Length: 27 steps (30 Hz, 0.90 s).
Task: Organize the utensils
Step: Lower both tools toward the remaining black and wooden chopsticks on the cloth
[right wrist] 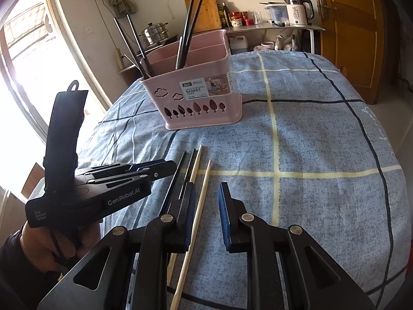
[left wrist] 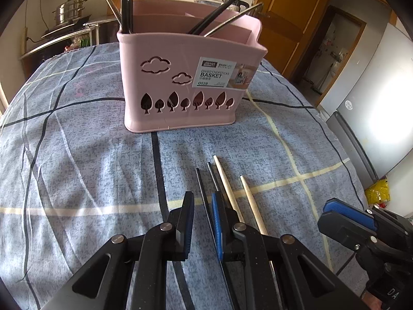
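Our left gripper (left wrist: 202, 222) straddles one thin black chopstick (left wrist: 204, 193), jaws spread; our right gripper (right wrist: 205, 217) gapes over a pale wooden chopstick (right wrist: 200, 201), near the pink plastic basket (left wrist: 180, 77).

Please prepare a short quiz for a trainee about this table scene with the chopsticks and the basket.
1. True or false: the pink plastic divided basket stands upright on the blue checked cloth.
2. How many pale wooden chopsticks lie on the cloth? A) one B) two C) four
3. Fill in: between the open fingers of the left gripper lies a thin ____ chopstick.

Key
1. True.
2. B; two thin black chopsticks lie beside them.
3. Black. The right gripper is also open, above one wooden chopstick.
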Tool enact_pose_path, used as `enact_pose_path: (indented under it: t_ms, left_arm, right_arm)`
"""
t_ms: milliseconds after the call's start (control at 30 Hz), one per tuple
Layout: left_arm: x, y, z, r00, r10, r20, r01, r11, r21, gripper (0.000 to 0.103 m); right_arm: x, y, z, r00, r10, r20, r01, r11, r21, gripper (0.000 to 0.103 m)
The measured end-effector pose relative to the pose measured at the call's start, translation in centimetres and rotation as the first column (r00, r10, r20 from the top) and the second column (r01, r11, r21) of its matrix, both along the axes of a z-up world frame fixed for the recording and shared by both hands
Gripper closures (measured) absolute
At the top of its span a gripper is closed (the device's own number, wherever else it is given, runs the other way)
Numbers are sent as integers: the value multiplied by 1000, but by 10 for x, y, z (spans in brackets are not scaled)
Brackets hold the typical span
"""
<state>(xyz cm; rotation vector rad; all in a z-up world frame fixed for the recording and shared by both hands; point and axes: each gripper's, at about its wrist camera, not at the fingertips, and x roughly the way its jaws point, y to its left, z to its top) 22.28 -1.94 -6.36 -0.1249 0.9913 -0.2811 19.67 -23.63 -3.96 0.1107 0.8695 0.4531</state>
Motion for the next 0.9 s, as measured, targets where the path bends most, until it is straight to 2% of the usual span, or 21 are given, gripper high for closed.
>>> enact_pose_path:
  t_ms: [133, 333, 400, 500, 700, 900]
  left_arm:
    - [4, -1, -6, 1000, 0, -12, 0, 1000, 4, 90]
    - [1, -4, -9, 1000, -3, 16, 3, 1000, 24, 90]
    - [0, -7, -10, 999, -13, 29, 12, 999, 50, 91]
    - [-1, -4, -9, 1000, -14, 28, 12, 999, 50, 97]
    - [-2, 18, -6, 1000, 10, 30, -12, 997, 75, 98]
    - [0, 46, -6, 999, 38, 14, -39, 997, 64, 99]
  right_arm:
    - [4, 0, -3, 1000, -1, -8, 1, 1000, -2, 84]
    - [10, 4, -7, 1000, 6, -17, -6, 1000, -3, 84]
    - [11, 5, -8, 1000, 8, -19, -8, 1000, -4, 84]
    - [13, 8, -7, 1000, 14, -19, -14, 1000, -6, 85]
    - [19, 19, -6, 999, 39, -15, -39, 999, -11, 84]
    - [32, 44, -10, 996, 89, -18, -90, 995, -32, 84]
